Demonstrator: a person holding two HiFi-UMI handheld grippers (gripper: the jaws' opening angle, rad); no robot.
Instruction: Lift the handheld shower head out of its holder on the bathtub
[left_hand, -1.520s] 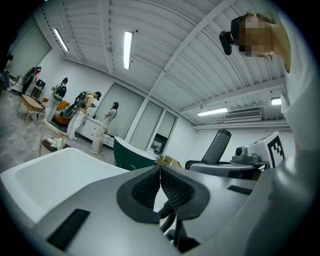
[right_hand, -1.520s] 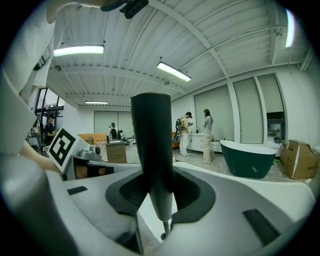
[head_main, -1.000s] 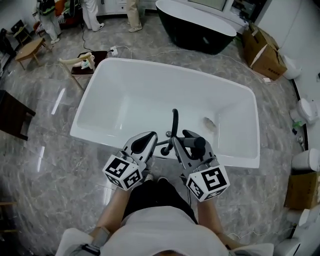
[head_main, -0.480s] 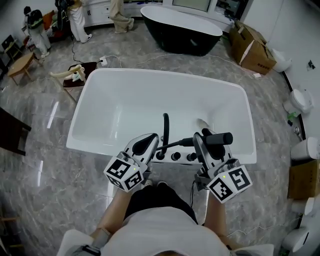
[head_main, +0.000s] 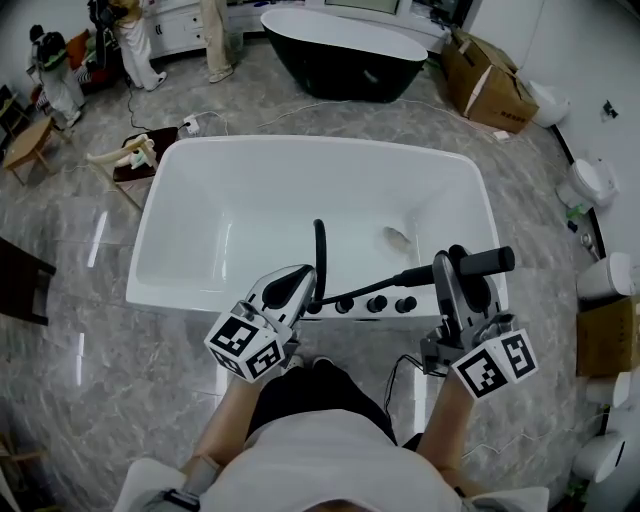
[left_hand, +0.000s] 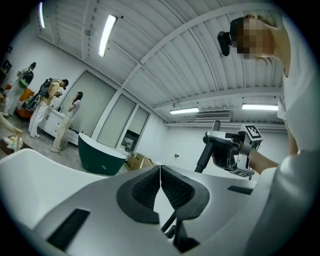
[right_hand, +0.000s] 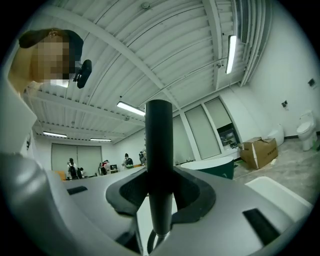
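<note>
The black stick-shaped shower head (head_main: 482, 263) is off the tub deck, lying level in the air over the right end of the white bathtub (head_main: 200, 150). My right gripper (head_main: 458, 275) is shut on its handle, which fills the jaws in the right gripper view (right_hand: 159, 165). Its black hose (head_main: 365, 292) runs left to the deck by the knobs (head_main: 378, 304) and the curved black spout (head_main: 320, 250). My left gripper (head_main: 290, 288) hovers at the near rim left of the spout, shut with nothing between the pads (left_hand: 172, 187). The left gripper view also shows the shower head (left_hand: 207, 150).
A black freestanding tub (head_main: 340, 50) stands beyond, with cardboard boxes (head_main: 485, 70) to its right. People (head_main: 135, 40) stand at the far left. A small low table (head_main: 125, 160) sits off the tub's left corner. White toilets (head_main: 590, 180) line the right side.
My right gripper has carried the shower head up and to the right, away from the taps, drawing the hose out behind it. The left gripper has stayed by the near rim.
</note>
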